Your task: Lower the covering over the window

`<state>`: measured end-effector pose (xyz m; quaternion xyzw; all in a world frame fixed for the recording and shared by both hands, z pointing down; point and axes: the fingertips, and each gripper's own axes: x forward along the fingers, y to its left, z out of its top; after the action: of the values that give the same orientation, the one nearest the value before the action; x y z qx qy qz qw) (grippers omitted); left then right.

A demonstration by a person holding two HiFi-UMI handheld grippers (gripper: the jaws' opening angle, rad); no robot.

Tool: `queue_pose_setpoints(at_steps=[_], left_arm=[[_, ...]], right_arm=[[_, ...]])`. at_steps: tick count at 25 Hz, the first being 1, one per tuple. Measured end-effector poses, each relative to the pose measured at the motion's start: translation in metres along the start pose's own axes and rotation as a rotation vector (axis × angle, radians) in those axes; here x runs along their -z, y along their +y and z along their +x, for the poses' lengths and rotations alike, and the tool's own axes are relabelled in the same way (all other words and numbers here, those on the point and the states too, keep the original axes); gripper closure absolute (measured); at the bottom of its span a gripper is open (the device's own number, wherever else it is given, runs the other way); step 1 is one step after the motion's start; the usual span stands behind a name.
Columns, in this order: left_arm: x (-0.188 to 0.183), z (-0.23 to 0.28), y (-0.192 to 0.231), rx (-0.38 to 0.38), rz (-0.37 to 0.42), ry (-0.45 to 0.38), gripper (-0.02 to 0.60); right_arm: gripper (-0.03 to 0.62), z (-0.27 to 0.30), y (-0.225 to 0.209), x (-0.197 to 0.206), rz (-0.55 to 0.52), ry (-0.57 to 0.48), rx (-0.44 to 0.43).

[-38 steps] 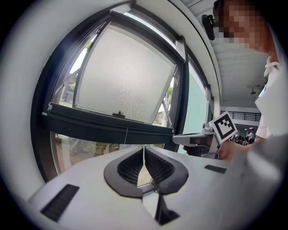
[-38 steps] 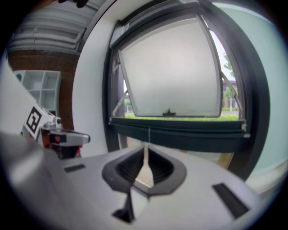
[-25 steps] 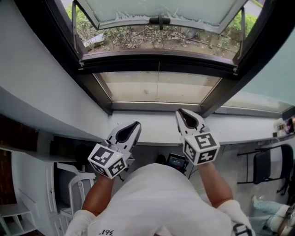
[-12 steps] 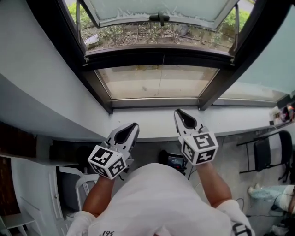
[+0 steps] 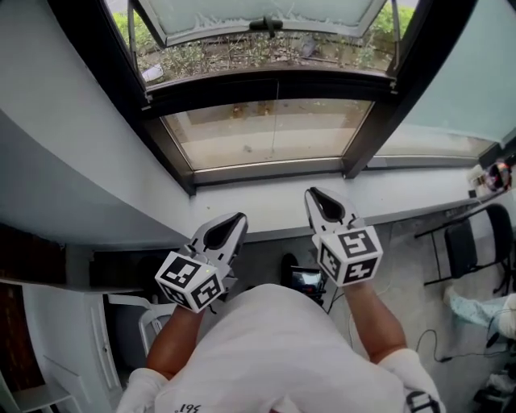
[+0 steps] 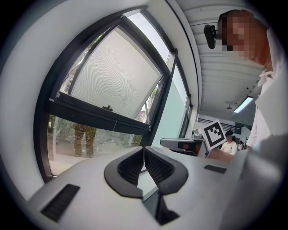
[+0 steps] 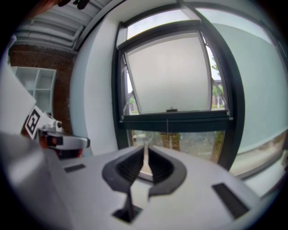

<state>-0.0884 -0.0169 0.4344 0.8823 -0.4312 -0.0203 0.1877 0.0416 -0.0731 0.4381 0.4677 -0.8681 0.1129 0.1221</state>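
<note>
The person is standing at the window (image 5: 266, 85), holding both grippers just short of the white sill (image 5: 266, 211) beneath it. The left gripper (image 5: 235, 219) is hovering below the window's left half. In the left gripper view, that left gripper (image 6: 143, 152) is showing its jaws pressed fully together with nothing between them. The right gripper (image 5: 316, 195) is hovering below the window's right half. In its own view, the right gripper (image 7: 145, 148) is pointing at the window's middle, with its jaws meeting at the tips and gripping nothing.

The window's upper sash (image 5: 266, 10) is hanging swung outward. A thin cord (image 5: 275, 121) is dangling down the window's middle, across the lower pane (image 5: 234, 137). The covering is probably sitting gathered at the window's top, though no view is showing it clearly. Both panes are standing uncovered.
</note>
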Motion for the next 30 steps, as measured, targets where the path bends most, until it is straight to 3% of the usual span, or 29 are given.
queue_pose_setpoints(at_steps=[11, 30], left_arm=[[0.017, -0.013, -0.033, 0.071, 0.01, 0.035, 0.555], [0.016, 0.02, -0.054, 0.011, -0.016, 0.031, 0.555]], right_arm=[[0.551, -0.041, 0.007, 0.022, 0.021, 0.009, 0.051], [0.554, -0.045, -0.028, 0.013, -0.02, 0.038, -0.006]])
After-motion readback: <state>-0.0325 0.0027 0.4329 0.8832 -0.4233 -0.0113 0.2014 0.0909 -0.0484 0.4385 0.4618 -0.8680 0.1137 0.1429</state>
